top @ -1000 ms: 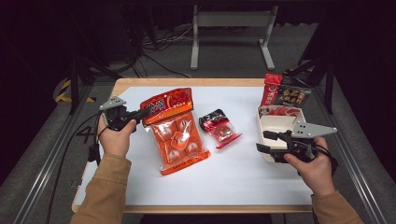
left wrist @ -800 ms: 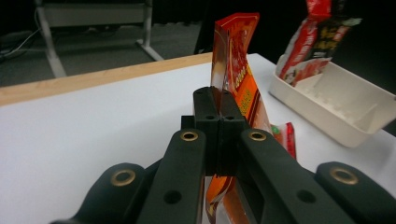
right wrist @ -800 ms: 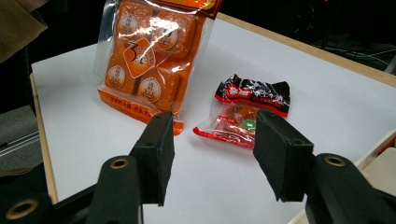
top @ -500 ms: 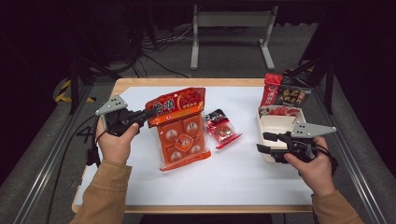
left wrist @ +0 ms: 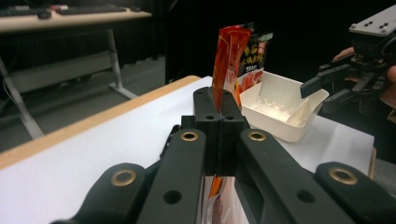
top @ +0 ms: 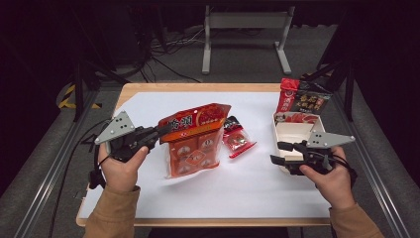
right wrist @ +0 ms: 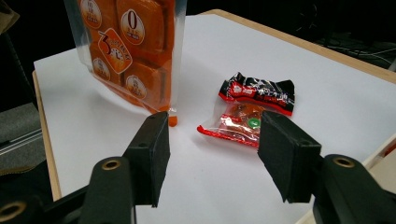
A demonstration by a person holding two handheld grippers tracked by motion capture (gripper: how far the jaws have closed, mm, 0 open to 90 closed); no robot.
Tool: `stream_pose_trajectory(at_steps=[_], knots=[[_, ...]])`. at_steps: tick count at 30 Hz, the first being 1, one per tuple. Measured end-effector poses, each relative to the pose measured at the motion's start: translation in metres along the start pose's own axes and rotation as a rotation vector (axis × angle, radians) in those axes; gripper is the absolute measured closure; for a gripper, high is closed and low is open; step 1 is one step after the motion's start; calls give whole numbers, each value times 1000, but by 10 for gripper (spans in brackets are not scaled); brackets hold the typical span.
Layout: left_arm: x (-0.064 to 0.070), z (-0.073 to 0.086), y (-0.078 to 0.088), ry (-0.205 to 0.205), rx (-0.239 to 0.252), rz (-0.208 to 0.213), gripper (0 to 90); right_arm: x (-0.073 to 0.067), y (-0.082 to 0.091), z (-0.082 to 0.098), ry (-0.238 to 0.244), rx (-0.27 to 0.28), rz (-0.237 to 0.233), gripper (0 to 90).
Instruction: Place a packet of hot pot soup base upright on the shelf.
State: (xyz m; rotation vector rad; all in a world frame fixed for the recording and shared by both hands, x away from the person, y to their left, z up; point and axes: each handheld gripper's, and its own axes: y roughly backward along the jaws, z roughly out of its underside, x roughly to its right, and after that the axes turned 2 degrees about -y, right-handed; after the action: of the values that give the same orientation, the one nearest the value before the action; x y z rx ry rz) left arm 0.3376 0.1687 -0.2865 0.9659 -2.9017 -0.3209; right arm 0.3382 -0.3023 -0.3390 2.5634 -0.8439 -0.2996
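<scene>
My left gripper (top: pixel 159 133) clamps the orange snack bag's (top: pixel 190 148) top edge; my right gripper (top: pixel 278 152) hangs open, jaws just widening, nothing between.

Tan sleeves (top: pixel 113 214) cover both forearms. Each black gripper, left (top: pixel 157 132) and right (top: pixel 278 152), carries a grey three-cornered plate with small screws, brass-ringed pivots, and a black cable.

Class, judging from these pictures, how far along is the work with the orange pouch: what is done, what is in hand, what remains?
Done: the left gripper is shut on the orange pouch at its top edge and holds it upright. In hand: the pouch hangs over the white sheet. Left, probably: carrying it to the white tray, if that is its goal; the small packet lies untouched, and the right gripper is open.
</scene>
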Motion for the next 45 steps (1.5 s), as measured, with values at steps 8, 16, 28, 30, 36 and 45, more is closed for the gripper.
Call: stream_pose_trajectory(at_steps=[8, 16, 28, 30, 36, 45], knots=[[10, -7, 1, -25, 6, 27, 900, -5, -8, -2, 21, -1, -15, 405], [25, -18, -1, -71, 1, 39, 900, -9, -19, -7, 46, 36, -18, 261], [44, -40, -6, -110, 22, 113, 900, -19, -39, -11, 77, 52, -89, 198], [46, -43, -10, -94, 22, 141, 900, -20, -41, -12, 84, 49, -94, 205], [57, -51, -20, -106, 12, 196, 900, -23, -47, -13, 111, 58, -126, 211], [68, -59, -40, -114, -13, 260, 900, -23, -61, -10, 117, 85, -212, 185]])
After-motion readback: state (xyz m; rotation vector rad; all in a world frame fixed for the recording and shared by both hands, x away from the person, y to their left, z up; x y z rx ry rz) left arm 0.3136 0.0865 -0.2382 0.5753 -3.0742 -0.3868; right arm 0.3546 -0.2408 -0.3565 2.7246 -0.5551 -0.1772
